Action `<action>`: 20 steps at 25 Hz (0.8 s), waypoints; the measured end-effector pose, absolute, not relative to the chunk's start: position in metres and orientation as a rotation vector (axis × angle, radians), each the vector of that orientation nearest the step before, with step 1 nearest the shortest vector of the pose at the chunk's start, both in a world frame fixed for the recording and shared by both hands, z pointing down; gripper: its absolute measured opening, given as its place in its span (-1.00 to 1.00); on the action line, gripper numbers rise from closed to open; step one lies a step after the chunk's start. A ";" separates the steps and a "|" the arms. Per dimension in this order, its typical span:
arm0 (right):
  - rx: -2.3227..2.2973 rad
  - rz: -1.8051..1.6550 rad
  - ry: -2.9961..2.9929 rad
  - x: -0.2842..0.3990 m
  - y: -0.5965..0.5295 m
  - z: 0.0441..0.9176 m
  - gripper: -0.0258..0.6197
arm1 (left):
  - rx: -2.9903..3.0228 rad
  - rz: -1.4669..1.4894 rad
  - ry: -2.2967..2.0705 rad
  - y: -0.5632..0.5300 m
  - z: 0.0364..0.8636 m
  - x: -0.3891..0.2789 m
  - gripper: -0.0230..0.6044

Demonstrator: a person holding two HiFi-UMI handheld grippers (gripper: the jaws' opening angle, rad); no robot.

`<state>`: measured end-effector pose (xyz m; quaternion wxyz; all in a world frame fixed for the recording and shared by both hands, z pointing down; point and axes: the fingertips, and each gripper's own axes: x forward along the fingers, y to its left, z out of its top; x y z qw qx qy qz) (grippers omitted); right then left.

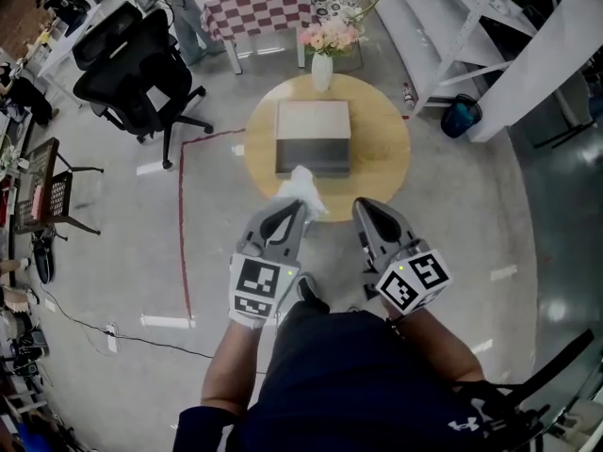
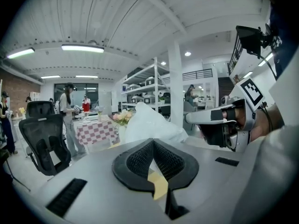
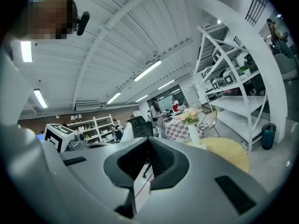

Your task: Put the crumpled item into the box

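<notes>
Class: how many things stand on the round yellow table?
2: the box at the middle of the table, the vase of flowers at its far edge. The crumpled item is held by the left gripper, so not counted.

The light is bright and even. It comes from fluorescent ceiling strips [image 2: 81,48] that burn out to plain white in both gripper views. Shadows are soft and short: a faint one lies under the office chair [image 1: 141,83], and the near side of the box [image 1: 313,166] is darker than its top. The glossy floor [image 1: 490,205] carries pale streaks of glare. The head view bows at its edges. The gripper views bend far harder, curving the white shelving [image 3: 233,78] and fading to black in the corners. Close to each lens, the grey body of the left hand-held gripper [image 2: 153,143] and of the right hand-held gripper [image 3: 148,141] is soft and out of focus, while the far room is sharper. The white crumpled item [image 2: 149,122] is nearly washed out, its folds barely showing.
</notes>
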<state>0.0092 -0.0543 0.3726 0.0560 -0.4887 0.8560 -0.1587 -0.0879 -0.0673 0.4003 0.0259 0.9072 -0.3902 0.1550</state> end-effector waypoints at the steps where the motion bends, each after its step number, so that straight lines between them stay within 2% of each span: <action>1: -1.491 -0.481 2.596 0.006 -0.059 0.373 -0.91 | 2.807 0.474 -1.199 -0.073 0.401 -0.091 -0.87; 10: -1.530 -0.521 2.594 -0.016 -0.090 0.379 -0.91 | 2.793 0.471 -1.169 -0.110 0.406 -0.114 -0.87; 20: -1.485 -0.606 2.612 0.004 -0.121 0.398 -0.91 | 2.727 0.575 -1.229 -0.136 0.425 -0.104 -0.87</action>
